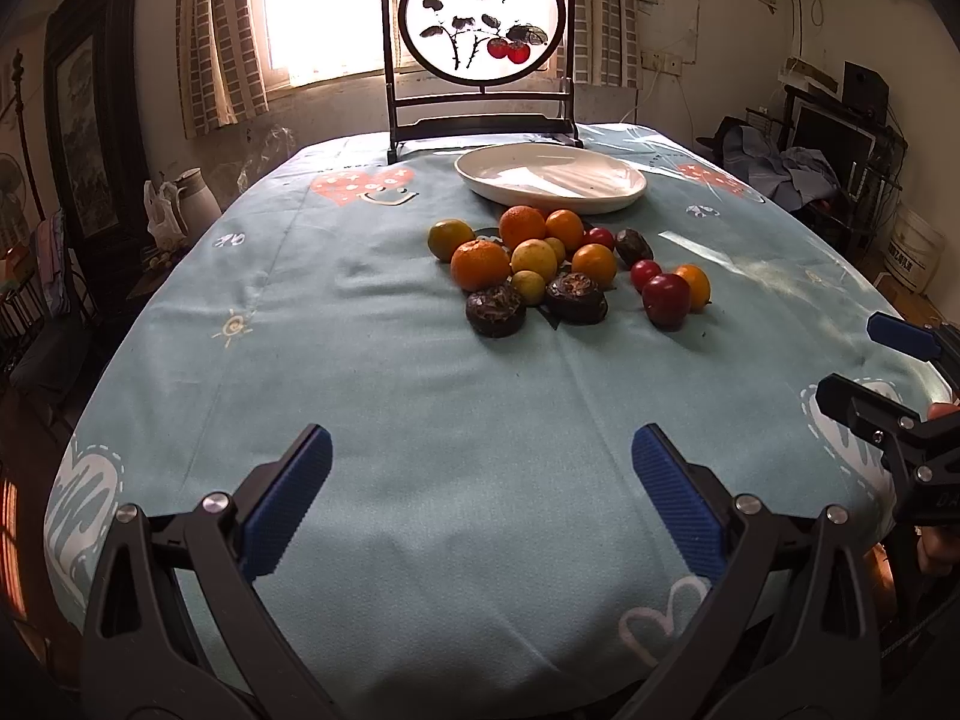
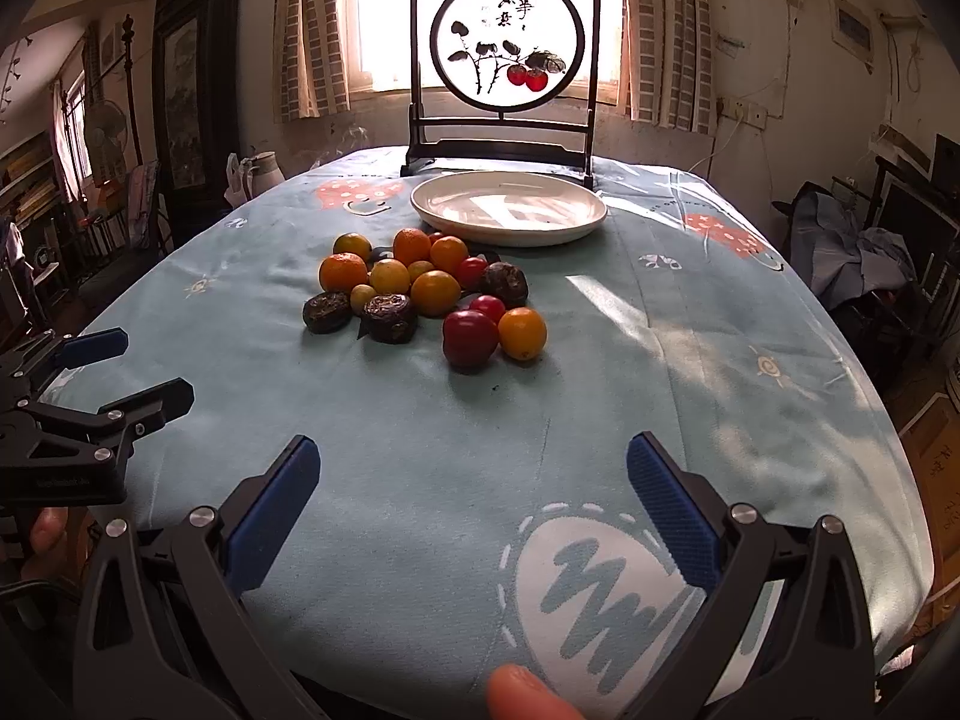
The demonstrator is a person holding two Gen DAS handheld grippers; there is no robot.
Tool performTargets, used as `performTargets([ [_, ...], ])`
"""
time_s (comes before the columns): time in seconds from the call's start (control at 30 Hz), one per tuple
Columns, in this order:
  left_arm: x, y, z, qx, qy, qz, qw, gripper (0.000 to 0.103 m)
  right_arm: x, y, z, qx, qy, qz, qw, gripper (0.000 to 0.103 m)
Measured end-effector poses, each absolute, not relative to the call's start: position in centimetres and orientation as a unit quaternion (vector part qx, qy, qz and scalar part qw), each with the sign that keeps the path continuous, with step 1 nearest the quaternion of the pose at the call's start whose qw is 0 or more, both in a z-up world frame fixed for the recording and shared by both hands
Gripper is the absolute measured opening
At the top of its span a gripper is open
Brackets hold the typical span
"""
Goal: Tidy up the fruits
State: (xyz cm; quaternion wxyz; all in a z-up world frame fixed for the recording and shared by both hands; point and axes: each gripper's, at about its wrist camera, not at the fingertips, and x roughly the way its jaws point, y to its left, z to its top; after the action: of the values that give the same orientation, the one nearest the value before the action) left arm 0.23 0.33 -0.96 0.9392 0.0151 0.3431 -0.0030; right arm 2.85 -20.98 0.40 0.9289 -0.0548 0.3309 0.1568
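Both tongs wide apart, holding nothing: left tongs [image 1: 480, 498] and right tongs [image 2: 471, 507] low over the near end of the blue cloth [image 1: 420, 390], side by side, well back from the food. Ready to grab, most likely, so kept apart. Farther out, in the middle, fruits [image 2: 420, 294] in one loose heap: oranges, small yellow ones, red ones, three dark wrinkly ones. Closest to the right tongs, a big red fruit [image 2: 470, 337] touching an orange one [image 2: 522, 333], a bit off from the rest, so easy to pick first. Just past the heap, a white plate [image 2: 509, 207] with nothing in it, likely the place for the fruits. Behind that, a round picture stand [image 2: 507, 54] by the bright window. No fruit moved yet, by the look of it.
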Motion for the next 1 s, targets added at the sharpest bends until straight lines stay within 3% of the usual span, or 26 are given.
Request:
performTargets([
  [0.57,1.7,1.7,-1.8,-0.002,0.354,0.001,0.935,0.101,6.4,-20.8,-0.3,-0.059,0.325,0.151,0.932,0.101],
  [0.73,2.9,2.8,-2.5,-0.019,0.366,-0.008,0.931,0.101,12.2,-20.9,-2.3,-0.039,0.389,0.176,0.903,0.062],
  [1.0,4.3,3.0,-2.4,-0.002,0.361,-0.042,0.932,0.097,17.0,-22.7,-4.1,-0.026,0.438,0.179,0.88,0.035],
])
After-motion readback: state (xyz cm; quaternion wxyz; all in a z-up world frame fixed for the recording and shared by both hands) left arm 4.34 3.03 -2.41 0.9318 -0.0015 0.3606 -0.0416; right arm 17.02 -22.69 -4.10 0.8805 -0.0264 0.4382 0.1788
